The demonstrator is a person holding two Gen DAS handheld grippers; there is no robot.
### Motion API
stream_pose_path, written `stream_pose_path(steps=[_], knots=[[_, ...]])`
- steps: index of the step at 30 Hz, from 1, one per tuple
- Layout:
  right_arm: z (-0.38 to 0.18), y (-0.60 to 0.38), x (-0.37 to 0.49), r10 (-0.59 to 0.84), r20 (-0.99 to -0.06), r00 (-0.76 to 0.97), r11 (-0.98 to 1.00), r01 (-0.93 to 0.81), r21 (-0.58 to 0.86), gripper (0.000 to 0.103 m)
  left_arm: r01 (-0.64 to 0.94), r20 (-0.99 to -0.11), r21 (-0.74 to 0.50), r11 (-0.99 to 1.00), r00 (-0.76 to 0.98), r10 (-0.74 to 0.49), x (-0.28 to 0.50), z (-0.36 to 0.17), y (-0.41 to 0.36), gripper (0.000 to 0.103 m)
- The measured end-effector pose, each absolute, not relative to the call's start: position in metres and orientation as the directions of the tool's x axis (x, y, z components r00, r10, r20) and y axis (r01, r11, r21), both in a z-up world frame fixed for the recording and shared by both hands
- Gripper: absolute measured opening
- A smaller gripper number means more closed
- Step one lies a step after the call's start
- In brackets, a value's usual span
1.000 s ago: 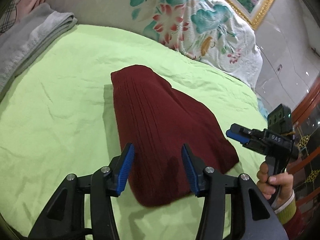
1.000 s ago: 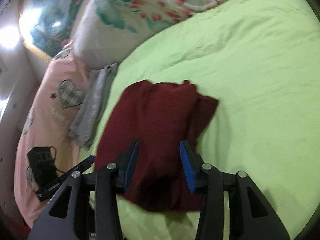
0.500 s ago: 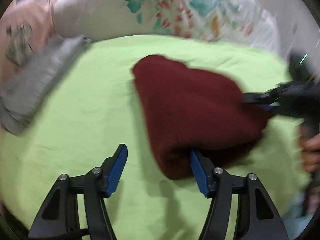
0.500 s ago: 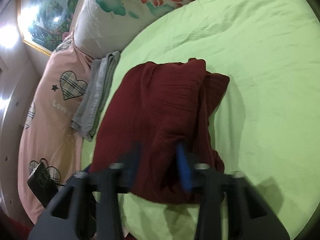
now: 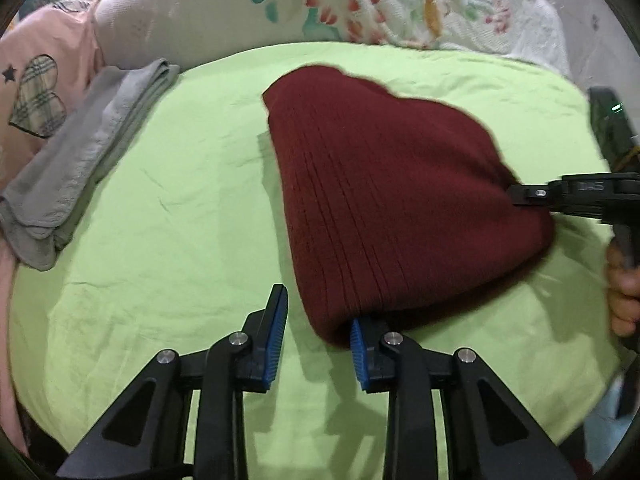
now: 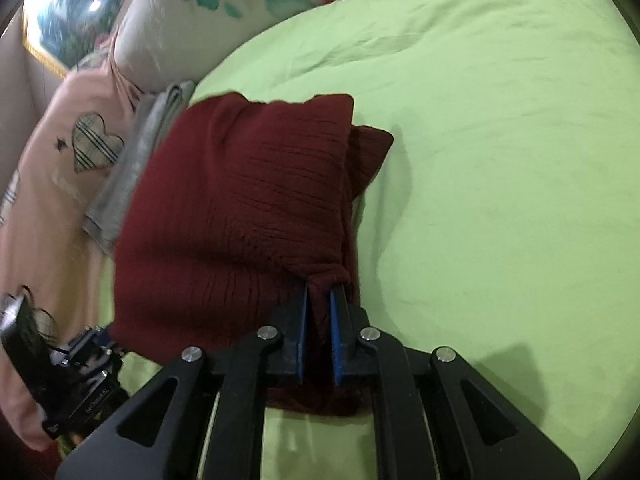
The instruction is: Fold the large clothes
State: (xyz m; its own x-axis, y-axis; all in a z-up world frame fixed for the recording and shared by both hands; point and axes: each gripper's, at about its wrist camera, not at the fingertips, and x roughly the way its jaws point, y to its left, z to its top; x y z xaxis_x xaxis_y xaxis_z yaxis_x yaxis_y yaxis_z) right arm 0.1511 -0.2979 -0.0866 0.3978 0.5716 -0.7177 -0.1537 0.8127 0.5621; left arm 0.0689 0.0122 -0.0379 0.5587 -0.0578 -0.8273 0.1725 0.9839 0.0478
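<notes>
Both tools are angled downward at a folded dark-red ribbed knit sweater (image 5: 392, 200) on the lime-green bed sheet (image 5: 168, 240); the right tool (image 6: 319, 312) is clamped on its corner, while the left tool (image 5: 316, 340) is closing, one pad touching the hem.

A bed spread with a wrinkled lime-green sheet (image 5: 168, 216) fills the room's middle. At its head lies a white pillow (image 5: 360, 4) printed with teal and red flowers. A folded grey cloth (image 5: 84, 152) rests along the sheet's edge, against a pink quilt (image 6: 60, 184) with plaid heart patches. A gold-framed picture (image 6: 60, 28) hangs on the wall behind.
</notes>
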Motion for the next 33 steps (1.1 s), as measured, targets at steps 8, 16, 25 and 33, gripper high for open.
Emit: stream_pose_path(steps=[8,16,25,33], knots=[[-0.039,-0.331,0.140,0.550,-0.672,0.496,0.804,-0.096,0.587,0.022,0.291,-0.747,-0.188,0.938,0.578,-0.329,0.057,0.031,0.059,0.039],[-0.020,-0.262,0.203,0.661,-0.572,0.485,0.727,-0.225,0.649,0.023,0.349,-0.708,-0.420,0.838,0.451,-0.543,0.127,-0.011,0.043,0.038],[-0.111,-0.277,0.258,0.607,-0.661,0.441,0.748,-0.038,0.662,0.000,0.330,-0.731,-0.420,0.845,0.428,-0.530,0.127,-0.046,0.023,0.038],[-0.063,-0.273,0.211,0.597,-0.652,0.468,0.775,-0.126,0.619,0.003,0.324,-0.767,-0.343,0.882,0.445,-0.462,0.118,-0.041,0.016,0.039]])
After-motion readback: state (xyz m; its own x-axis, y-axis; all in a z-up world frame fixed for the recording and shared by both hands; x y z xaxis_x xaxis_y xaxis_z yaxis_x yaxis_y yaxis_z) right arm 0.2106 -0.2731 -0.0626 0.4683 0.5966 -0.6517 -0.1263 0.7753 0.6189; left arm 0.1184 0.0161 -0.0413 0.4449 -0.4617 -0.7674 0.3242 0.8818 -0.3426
